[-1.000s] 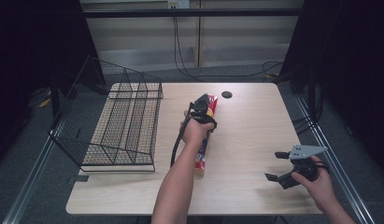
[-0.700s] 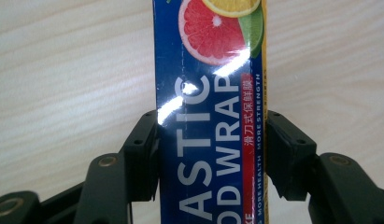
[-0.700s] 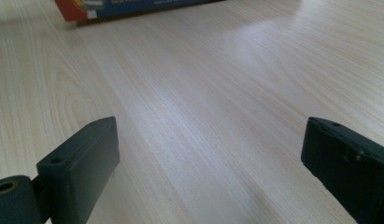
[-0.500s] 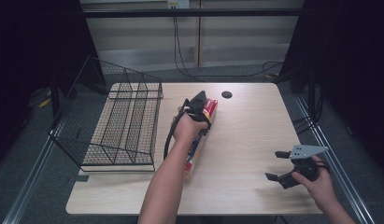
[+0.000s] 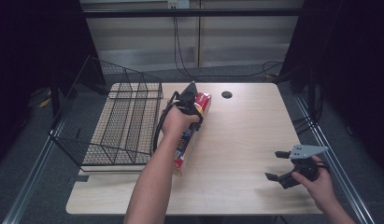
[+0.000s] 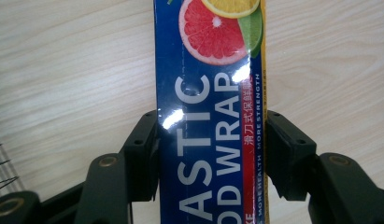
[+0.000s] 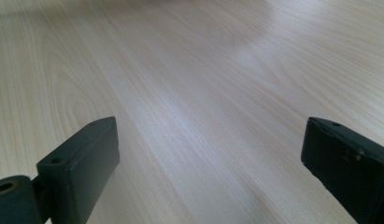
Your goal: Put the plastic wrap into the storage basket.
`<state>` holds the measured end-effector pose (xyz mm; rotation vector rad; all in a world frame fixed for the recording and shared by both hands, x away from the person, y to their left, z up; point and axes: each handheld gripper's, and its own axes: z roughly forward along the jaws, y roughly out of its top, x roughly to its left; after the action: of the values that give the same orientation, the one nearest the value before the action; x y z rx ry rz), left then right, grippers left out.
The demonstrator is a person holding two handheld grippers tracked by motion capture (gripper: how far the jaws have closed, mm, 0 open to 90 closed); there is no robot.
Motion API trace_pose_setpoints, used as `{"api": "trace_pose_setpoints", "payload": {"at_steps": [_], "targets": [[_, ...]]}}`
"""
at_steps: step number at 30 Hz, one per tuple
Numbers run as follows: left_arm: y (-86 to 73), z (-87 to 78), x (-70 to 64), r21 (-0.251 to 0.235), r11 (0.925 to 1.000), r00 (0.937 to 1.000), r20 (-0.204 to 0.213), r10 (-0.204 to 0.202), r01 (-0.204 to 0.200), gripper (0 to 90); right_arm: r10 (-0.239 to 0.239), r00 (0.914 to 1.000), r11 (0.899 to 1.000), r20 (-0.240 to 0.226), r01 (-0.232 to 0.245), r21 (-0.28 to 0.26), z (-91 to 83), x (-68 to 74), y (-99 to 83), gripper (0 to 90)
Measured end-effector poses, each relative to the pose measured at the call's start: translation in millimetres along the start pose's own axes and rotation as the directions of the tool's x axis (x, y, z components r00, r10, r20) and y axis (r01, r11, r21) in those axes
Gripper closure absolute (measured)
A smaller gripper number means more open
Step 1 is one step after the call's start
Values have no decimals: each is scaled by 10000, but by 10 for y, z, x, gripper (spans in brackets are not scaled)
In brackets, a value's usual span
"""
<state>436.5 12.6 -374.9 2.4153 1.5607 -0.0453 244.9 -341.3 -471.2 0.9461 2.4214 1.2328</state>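
A long blue and red box of plastic food wrap (image 5: 184, 148) lies lengthwise just right of the wire basket. Its far end (image 5: 204, 100) points to the back of the table. My left gripper (image 5: 190, 99) is shut on the far part of that box. In the left gripper view the two black jaws press on both long sides of the box (image 6: 208, 84), and the left gripper (image 6: 211, 137) spans its width. Whether the box rests on the wood or hangs just above it, I cannot tell. My right gripper (image 5: 274, 165) is held open near the front right corner, and the right gripper (image 7: 210, 154) has bare wood between its jaws.
A black wire basket (image 5: 133, 95) takes up the left side of the light wooden table (image 5: 245, 135). A round dark hole (image 5: 226, 94) is in the tabletop at the back. Metal rails run along both sides of the table. Cables hang behind it.
My left gripper has carried the box to the left and a little farther back, closer to the wire basket. The right gripper has stayed in place.
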Motion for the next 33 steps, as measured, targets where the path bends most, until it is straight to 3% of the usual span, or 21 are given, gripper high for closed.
{"api": "trace_pose_setpoints", "payload": {"at_steps": [21, 26, 32, 33], "targets": [[-40, -478, 133, -4, 10000, 9999, -61, -98, 98, 442, -21, 10000, 10000, 66, 21, 22, -6, 0, 0, 46], [-50, -587, 176, 101, 9999, 9996, -266, -70, 73, 442, 24, 10000, 10000, 4, -24, 24, -3, -1, -1, 46], [-66, -701, 197, -18, 9995, 9992, -246, -329, 329, 442, -18, 10000, 10000, 11, 18, 55, 1, 5, 2, 47], [-64, -725, 209, 123, 9998, 9994, -308, -173, 177, 442, -17, 10000, 10000, 3, 17, 62, 2, 6, 2, 46]]}}
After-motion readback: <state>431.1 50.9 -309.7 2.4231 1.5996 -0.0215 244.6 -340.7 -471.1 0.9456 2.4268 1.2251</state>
